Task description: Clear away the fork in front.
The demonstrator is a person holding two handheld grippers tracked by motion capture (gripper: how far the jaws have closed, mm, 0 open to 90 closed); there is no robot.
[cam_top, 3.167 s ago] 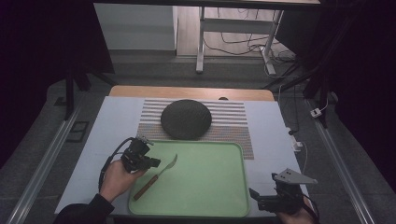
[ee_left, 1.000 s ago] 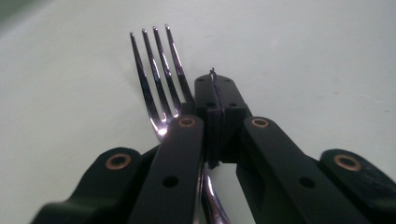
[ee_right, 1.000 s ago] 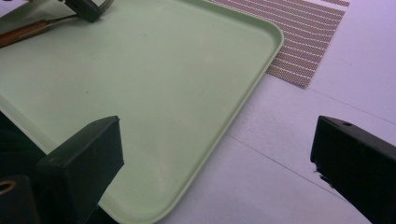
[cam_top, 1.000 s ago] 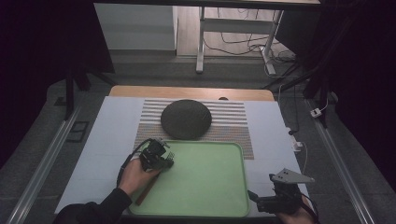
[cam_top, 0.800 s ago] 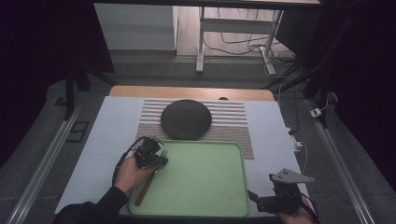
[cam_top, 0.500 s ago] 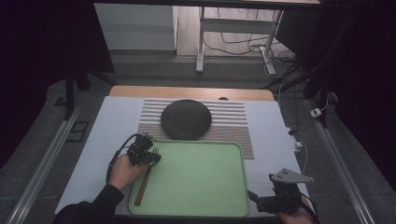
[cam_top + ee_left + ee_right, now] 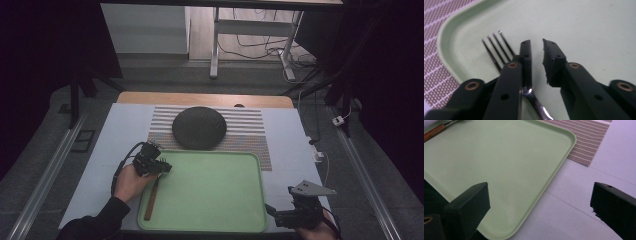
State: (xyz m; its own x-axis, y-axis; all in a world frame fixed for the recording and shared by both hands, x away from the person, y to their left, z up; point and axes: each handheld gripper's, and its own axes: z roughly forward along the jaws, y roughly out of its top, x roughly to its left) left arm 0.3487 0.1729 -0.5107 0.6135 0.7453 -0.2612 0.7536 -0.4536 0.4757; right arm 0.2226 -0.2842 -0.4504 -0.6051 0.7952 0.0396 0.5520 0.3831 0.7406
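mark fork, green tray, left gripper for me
fork (image 7: 496, 46), left gripper view, on the tines lying on the tray floor.
green tray (image 7: 252, 159), high view, on its far right rim.
left gripper (image 7: 536, 43), left gripper view, midway between its two jaw tips, slightly apart.

The table (image 7: 105, 150) has a pale, bluish-white top, with a strip of light wood showing along its far edge. A striped placemat (image 7: 250, 131) lies on it toward the far side, and a dark round plate (image 7: 199, 127) sits on the mat's middle. Just nearer, a pale green tray (image 7: 215, 192) rests on the tabletop, its far edge overlapping the near edge of the mat. In the right gripper view the tray's (image 7: 506, 165) rounded corner lies over the mat (image 7: 586, 137), with bare tabletop (image 7: 574, 207) beside it.
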